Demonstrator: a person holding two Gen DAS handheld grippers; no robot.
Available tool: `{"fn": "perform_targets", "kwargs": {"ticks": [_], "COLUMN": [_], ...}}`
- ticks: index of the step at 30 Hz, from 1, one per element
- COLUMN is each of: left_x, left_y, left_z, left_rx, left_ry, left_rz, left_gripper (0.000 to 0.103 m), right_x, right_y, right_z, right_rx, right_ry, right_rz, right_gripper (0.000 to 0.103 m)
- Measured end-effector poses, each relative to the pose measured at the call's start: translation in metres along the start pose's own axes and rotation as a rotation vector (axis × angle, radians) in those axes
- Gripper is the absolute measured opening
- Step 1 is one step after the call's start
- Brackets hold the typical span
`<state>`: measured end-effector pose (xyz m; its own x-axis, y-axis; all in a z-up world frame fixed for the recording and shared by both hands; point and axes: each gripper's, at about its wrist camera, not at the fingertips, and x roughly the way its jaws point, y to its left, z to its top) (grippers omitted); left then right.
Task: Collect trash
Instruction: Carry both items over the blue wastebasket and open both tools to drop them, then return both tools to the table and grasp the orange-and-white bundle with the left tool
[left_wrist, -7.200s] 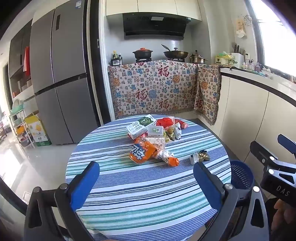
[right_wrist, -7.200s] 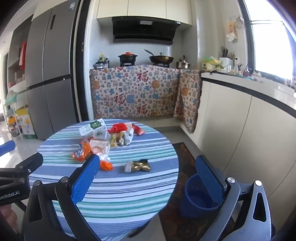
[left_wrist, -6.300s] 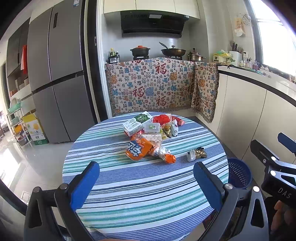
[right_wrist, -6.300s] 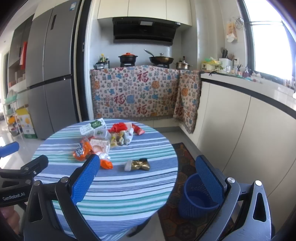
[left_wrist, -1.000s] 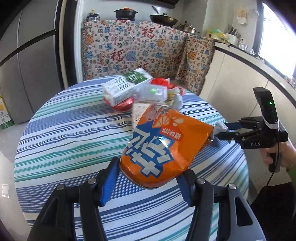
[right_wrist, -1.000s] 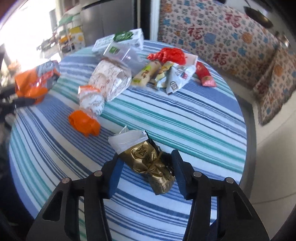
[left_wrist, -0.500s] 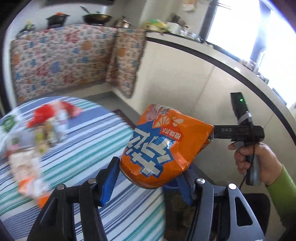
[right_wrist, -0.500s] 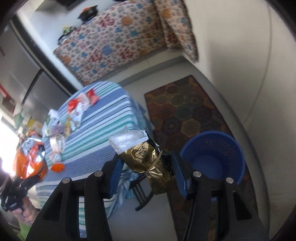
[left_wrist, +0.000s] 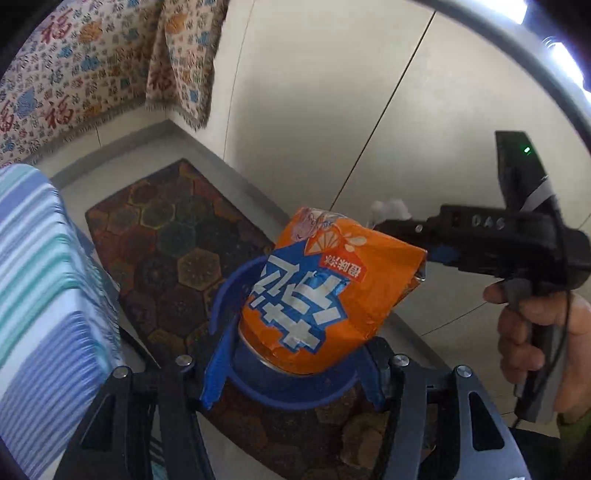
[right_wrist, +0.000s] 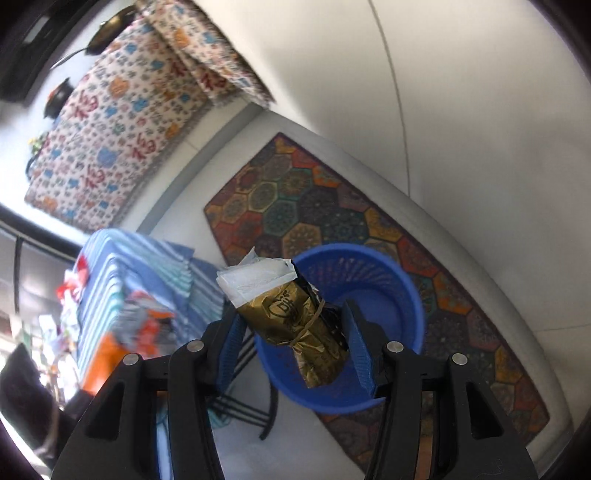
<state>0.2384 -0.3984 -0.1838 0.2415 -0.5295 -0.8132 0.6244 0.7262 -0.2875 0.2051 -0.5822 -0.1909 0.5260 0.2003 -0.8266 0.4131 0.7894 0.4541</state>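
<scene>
My left gripper is shut on an orange snack bag and holds it above the blue trash basket on the floor. My right gripper is shut on a gold wrapper with a white end and holds it over the same blue basket. The right gripper also shows in the left wrist view, held by a hand, just right of the orange bag. More trash lies blurred on the striped table.
The round table with a striped cloth stands left of the basket. A patterned rug lies under the basket. White cabinet fronts rise behind it. A patterned cloth hangs over the stove counter.
Both grippers have swung from the table down toward the basket, carrying the orange bag and the gold wrapper. The basket now lies directly under both.
</scene>
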Motion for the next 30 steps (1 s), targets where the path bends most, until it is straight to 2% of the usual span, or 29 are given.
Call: {"fn": "perform_targets", "kwargs": {"ticks": [6,8,9,14,18,22,26,30], "left_x": [0.046,0.059,0.064,0.065,0.035,-0.019,-0.085,-0.141], "left_y": [-0.008,-0.008,-0.007,-0.006,-0.008,-0.011,-0.002,0.03], "left_z": [0.007,0.009,0.011,0.017,0.013,-0.001,-0.035,-0.084], "left_rx": [0.008,-0.012,-0.021,-0.03,-0.018,-0.009,-0.018,-0.084], "left_ry": [0.05,0.074,0.077,0.076,0.019,-0.051,-0.103,-0.126], "left_rz": [0.023,0.03,0.027,0.026,0.039,0.067,0.106,0.143], "left_gripper": [0.061,0.071,0.071,0.071,0.071,0.071,0.071,0.071], "right_x": [0.016,0.017,0.018,0.007,-0.012,-0.037,-0.065,-0.084], "right_y": [-0.033,-0.04,-0.041,-0.045,-0.032,-0.007,0.031,0.081], "right_z": [0.012,0.014,0.015,0.019,0.019,0.011,-0.009,-0.041], "right_rx": [0.065,0.082,0.087,0.085,0.025,-0.081,-0.203,-0.33], "right_ry": [0.009,0.004,-0.001,-0.04,-0.115,-0.209,-0.322,-0.4], "right_rz": [0.02,0.034,0.037,0.038,0.004,-0.045,-0.08,-0.062], "right_gripper": [0.057,0.065,0.07,0.072,0.074,0.076,0.081,0.083]}}
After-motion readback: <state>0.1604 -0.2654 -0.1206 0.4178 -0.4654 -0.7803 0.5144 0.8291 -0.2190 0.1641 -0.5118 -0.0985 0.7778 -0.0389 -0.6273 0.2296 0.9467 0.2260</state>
